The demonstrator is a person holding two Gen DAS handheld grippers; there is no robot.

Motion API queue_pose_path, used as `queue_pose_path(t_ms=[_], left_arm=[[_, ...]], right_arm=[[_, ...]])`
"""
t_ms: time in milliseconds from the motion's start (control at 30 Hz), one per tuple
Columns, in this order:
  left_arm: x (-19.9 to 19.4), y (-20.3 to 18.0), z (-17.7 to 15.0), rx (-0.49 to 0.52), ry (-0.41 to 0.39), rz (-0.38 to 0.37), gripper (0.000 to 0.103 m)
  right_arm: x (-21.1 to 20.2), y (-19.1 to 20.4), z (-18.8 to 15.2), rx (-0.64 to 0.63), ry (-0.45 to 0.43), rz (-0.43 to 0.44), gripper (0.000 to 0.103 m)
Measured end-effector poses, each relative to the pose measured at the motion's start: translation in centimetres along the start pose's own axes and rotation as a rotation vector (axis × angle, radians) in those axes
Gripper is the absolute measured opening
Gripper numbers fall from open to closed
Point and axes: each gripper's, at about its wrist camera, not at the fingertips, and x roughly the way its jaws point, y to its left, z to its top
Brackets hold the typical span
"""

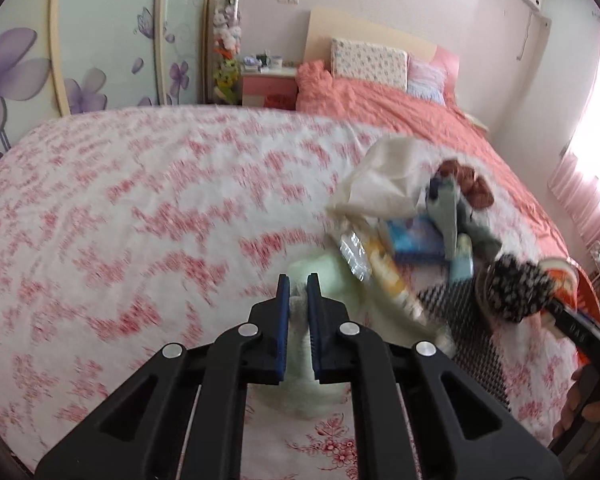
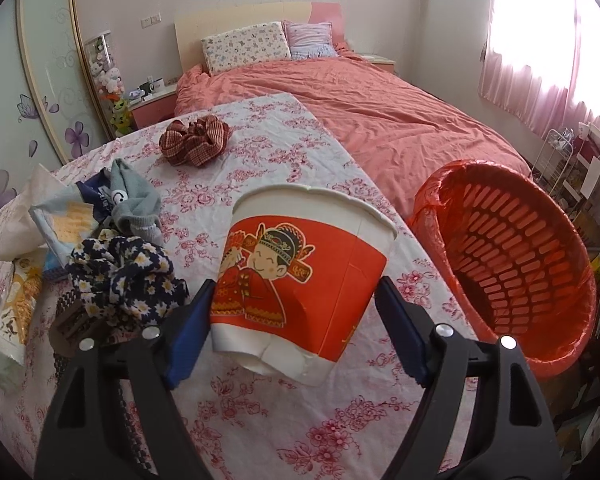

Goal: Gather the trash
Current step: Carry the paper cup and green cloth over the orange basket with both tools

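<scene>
My right gripper (image 2: 296, 292) is shut on a red and white paper cup (image 2: 300, 276) with a cartoon figure, held tilted above the floral cloth, left of the red trash basket (image 2: 512, 268). My left gripper (image 1: 298, 280) is shut on a pale green crumpled wrapper (image 1: 320, 280), just above the cloth. Beside it lies a pile: a yellow snack bag (image 1: 392, 280), a blue packet (image 1: 414, 236), a white bag (image 1: 384, 180), a grey sock (image 2: 136, 200) and a dark floral scrunchie (image 2: 128, 276). The left view is blurred by motion.
A red plaid scrunchie (image 2: 194, 140) lies farther back on the cloth. A black spiked mat (image 1: 464, 328) lies under the pile. The bed with an orange-pink cover (image 2: 380, 112) lies behind. A wire rack (image 2: 560, 160) stands at the right.
</scene>
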Motion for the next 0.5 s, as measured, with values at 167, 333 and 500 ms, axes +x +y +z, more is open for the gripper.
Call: queue_pose_path(t_ms=[167, 333, 500], left_arm=[[-2.1, 0.4, 1.3, -0.009, -0.063, -0.013, 0.009], [-0.8, 0.7, 0.8, -0.004, -0.022, -0.013, 0.009], [2.5, 1.5, -1.5, -0.014, 0.104, 0.019, 0.009]], right_arm=[[-0.8, 0.2, 0.1, -0.013, -0.019, 0.01, 0.077], [-0.7, 0.4, -0.4, -0.027, -0.009, 0.008, 0.077], [0.1, 0.5, -1.1, -0.033, 0.02, 0.003, 0.077]])
